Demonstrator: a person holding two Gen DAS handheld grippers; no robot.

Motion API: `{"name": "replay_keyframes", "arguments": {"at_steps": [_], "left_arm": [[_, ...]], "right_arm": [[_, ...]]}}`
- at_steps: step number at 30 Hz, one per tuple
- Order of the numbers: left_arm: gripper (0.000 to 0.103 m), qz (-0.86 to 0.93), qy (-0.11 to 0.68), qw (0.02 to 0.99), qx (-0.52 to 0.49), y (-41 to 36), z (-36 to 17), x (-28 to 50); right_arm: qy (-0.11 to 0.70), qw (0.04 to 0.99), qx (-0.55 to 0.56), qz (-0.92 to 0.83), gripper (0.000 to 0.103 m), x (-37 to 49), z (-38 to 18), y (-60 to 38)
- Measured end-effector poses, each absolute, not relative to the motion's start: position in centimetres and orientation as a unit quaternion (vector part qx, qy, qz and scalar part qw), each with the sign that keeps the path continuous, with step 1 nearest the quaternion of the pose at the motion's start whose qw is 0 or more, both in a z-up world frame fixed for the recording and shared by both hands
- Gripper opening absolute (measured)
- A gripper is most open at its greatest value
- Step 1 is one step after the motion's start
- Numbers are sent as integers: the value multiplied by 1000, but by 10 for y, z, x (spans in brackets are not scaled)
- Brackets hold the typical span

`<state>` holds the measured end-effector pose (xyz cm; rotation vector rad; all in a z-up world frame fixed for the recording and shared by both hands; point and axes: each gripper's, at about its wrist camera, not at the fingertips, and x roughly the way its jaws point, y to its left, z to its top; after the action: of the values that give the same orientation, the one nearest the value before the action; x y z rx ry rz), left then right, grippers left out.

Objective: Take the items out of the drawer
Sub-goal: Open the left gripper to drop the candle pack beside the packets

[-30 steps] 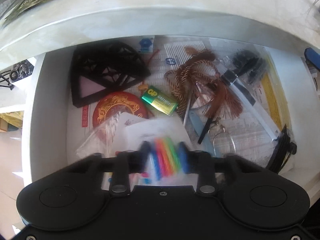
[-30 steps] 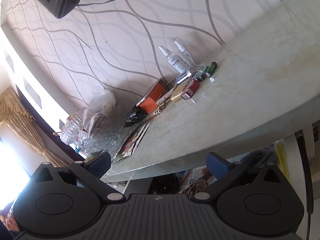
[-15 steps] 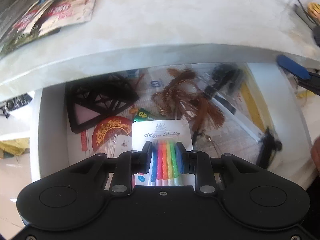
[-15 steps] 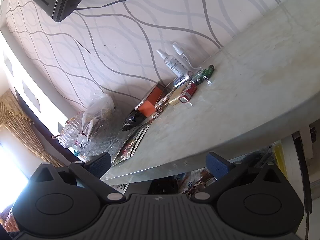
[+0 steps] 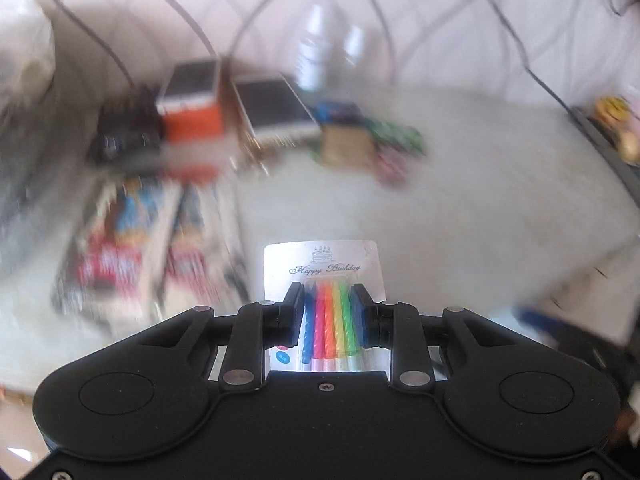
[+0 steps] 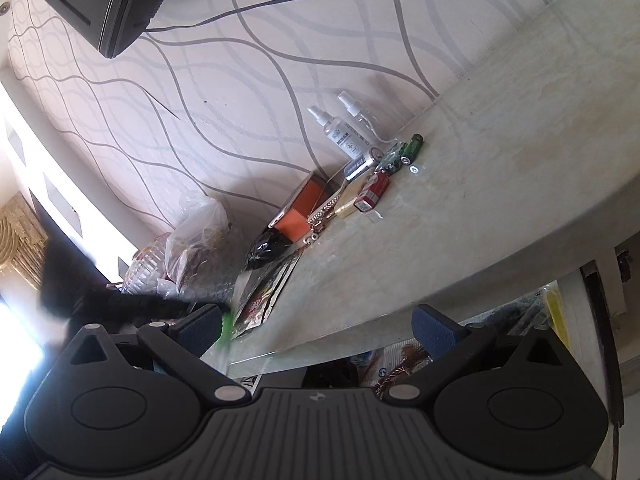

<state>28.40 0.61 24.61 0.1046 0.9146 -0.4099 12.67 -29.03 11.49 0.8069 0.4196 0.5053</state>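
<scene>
left gripper [image 5: 327, 312]: candle pack [image 5: 324, 280] held, lower centre, above table [image 5: 460, 216] | right gripper [image 6: 318, 326]: wide, nothing held | drawer [image 6: 500, 332], lower right: stuff left inside

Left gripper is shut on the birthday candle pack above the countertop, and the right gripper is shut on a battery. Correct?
Not quite. The right gripper is open and holds nothing, as the right wrist view shows; the batteries lie on the countertop. The left gripper is indeed shut on the candle pack above the countertop.
</scene>
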Motion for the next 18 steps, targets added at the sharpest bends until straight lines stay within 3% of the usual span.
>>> {"name": "replay_keyframes", "arguments": {"at_steps": [5,11,13,14,15,18], "left_arm": [[25,-155,444,882,33,3,223,345],[26,-155,439,885,19,0,212,356],[36,-184,427,885,1,3,220,345],[48,-194,424,885,5,2,223,337],[54,-200,423,884,14,2,226,326],[54,-254,427,866,48,-3,226,285]], "right_arm": [[196,873,378,238,103,124,117,-289],[200,872,380,237,103,125,116,-291],[202,871,380,237,103,125,116,-292],[202,871,380,237,103,125,116,-292],[203,871,381,237,103,125,116,-292],[206,870,380,237,103,126,115,-292]]}}
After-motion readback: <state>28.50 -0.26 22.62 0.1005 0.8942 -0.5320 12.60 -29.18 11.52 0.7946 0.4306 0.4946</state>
